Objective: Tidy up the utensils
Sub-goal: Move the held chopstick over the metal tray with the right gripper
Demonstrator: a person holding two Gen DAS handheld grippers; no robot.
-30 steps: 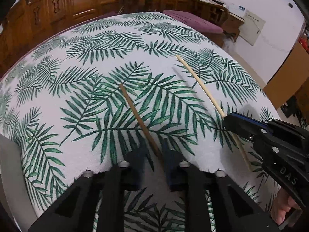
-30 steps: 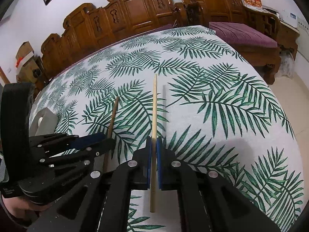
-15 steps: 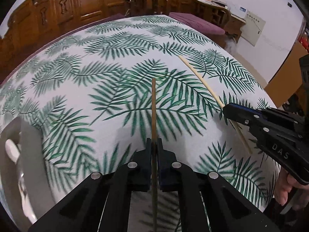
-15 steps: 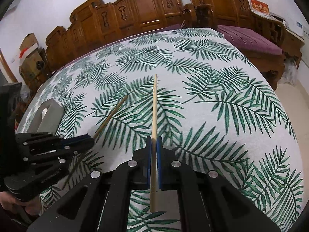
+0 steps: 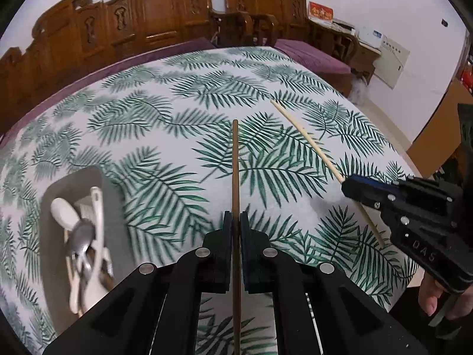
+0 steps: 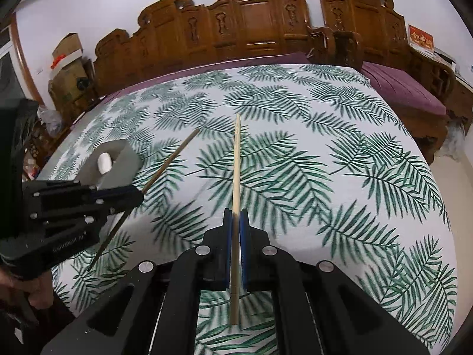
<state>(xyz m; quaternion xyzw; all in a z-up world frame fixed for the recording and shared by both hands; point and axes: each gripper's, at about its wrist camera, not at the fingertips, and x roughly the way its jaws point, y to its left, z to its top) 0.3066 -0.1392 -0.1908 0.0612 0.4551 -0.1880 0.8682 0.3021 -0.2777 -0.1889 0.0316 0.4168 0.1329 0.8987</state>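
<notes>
Your left gripper (image 5: 235,222) has its jaws pinched on the dark chopstick (image 5: 235,165). The stick runs straight ahead out of the pads and sits clear above the tablecloth (image 5: 165,153), with its back end passing down between the gripper arms.

Your right gripper (image 6: 235,222) is clamped the same way on the pale chopstick (image 6: 236,162). That stick points forward too, and its butt end pokes out behind the pads toward the camera. It is also off the cloth.

In the left wrist view the right gripper (image 5: 351,186) shows at the right edge with the pale chopstick (image 5: 307,139) slanting away from it. Your right hand (image 5: 443,298) shows under it.

In the right wrist view the left gripper (image 6: 133,196) shows at the left, with the dark chopstick (image 6: 171,159) angled up and away.

Further out to the left, a grey tray (image 5: 115,195) rests on the cloth. It holds a white spoon (image 5: 63,213), a metal spoon (image 5: 79,236) and more cutlery, too blurred to tell apart.

Behind the table stands a carved wooden bench (image 6: 257,17) with purple cushions (image 6: 405,88). Cardboard boxes (image 6: 66,59) are stacked in the far left corner.
</notes>
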